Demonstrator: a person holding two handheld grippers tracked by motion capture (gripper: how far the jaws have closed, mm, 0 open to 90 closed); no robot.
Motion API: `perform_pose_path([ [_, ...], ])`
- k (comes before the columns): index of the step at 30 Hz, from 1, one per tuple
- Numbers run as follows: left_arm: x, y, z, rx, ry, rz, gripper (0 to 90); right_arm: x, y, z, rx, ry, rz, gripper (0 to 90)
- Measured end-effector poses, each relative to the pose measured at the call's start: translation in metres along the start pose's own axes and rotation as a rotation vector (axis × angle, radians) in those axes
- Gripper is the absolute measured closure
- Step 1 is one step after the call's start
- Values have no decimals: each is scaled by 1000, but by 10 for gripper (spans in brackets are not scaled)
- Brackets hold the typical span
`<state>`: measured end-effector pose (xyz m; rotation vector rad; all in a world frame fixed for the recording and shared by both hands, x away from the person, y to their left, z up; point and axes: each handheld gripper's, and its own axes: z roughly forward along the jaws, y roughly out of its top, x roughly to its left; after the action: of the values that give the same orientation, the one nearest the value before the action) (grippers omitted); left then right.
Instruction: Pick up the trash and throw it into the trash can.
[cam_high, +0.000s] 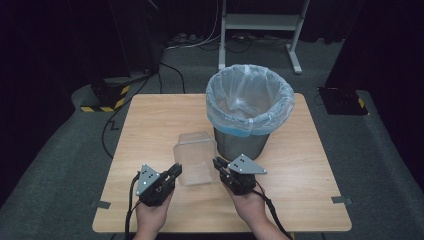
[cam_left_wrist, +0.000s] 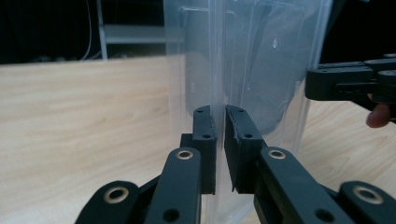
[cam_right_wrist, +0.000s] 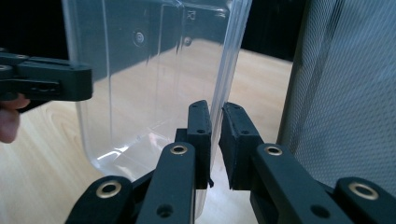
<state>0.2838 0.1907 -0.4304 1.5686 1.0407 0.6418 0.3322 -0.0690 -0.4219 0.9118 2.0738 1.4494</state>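
Two grippers pinching clear container (cam_high: 195, 159), L gripper (cam_high: 176, 171) left wall, R gripper (cam_high: 218, 164) right wall

We see a clear container (cam_high: 196, 157), black grippers, a pale wood-grain table (cam_high: 310, 165) and a grey mesh bin (cam_high: 240, 142) with bluish-white liner (cam_high: 250, 97)

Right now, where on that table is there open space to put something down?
The table is bare left of the clear container and right of the lined bin. Between them it is crowded: the left gripper and right gripper clamp the container's walls.
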Motion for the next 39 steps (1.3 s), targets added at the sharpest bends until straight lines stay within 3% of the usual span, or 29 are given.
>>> perform_pose_path([
  [11,-5,50,-26,-167,17,81,834,12,55,-23,-162,-26,-97,823],
  [24,-7,105,-35,-299,21,182,837,13,110,-39,-312,-65,-149,825],
  [30,-15,138,-27,-356,6,226,840,4,135,-50,-374,-102,-163,825],
  [35,-21,158,-16,-371,-10,258,841,-11,151,-60,-410,-145,-165,824],
  [39,-30,177,9,-391,-42,277,841,-27,159,-68,-427,-188,-160,824],
])
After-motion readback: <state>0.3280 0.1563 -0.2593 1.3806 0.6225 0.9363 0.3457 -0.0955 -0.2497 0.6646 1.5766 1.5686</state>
